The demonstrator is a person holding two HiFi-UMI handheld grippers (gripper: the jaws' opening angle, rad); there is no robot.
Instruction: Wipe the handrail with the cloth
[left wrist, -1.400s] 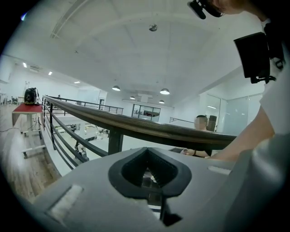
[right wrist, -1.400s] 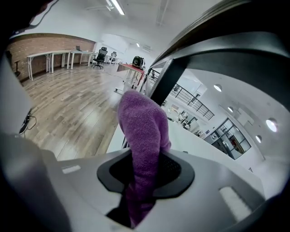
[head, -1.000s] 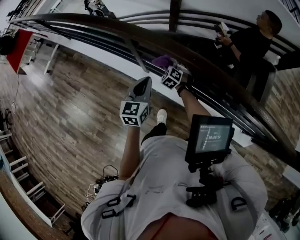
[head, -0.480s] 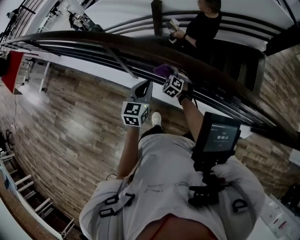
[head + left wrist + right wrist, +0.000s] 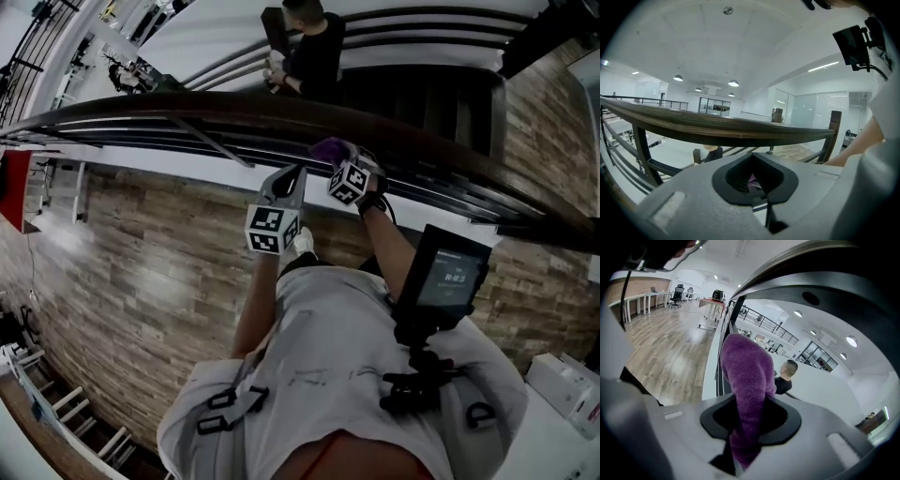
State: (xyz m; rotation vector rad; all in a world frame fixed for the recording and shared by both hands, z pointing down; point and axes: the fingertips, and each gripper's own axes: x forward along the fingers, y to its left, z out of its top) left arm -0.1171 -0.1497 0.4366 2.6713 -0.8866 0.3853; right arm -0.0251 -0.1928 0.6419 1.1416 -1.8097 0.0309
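On the top of the dark wooden handrail (image 5: 187,106), a fluffy purple cloth (image 5: 327,148) lies pressed against the wood. The right gripper (image 5: 336,161) has its jaws clamped on this cloth. In the right gripper view, the cloth (image 5: 746,380) comes up out of the closed jaws and bends forward over the rail.

The left gripper (image 5: 287,178) is just beside the right one, on the person's side of the rail. Its tip points up at the handrail and is not touching it. Its jaws are together and grip nothing. In the left gripper view, the handrail (image 5: 717,127) runs across above the jaws. A tiny bit of purple shows in the dark hollow there, and it is too small to tell what it is.

A small screen (image 5: 452,277) hangs at the person's chest. The brown wooden floor (image 5: 141,281) lies below. On the far side of the rail, another person in black (image 5: 315,54) stands well apart from the cloth.
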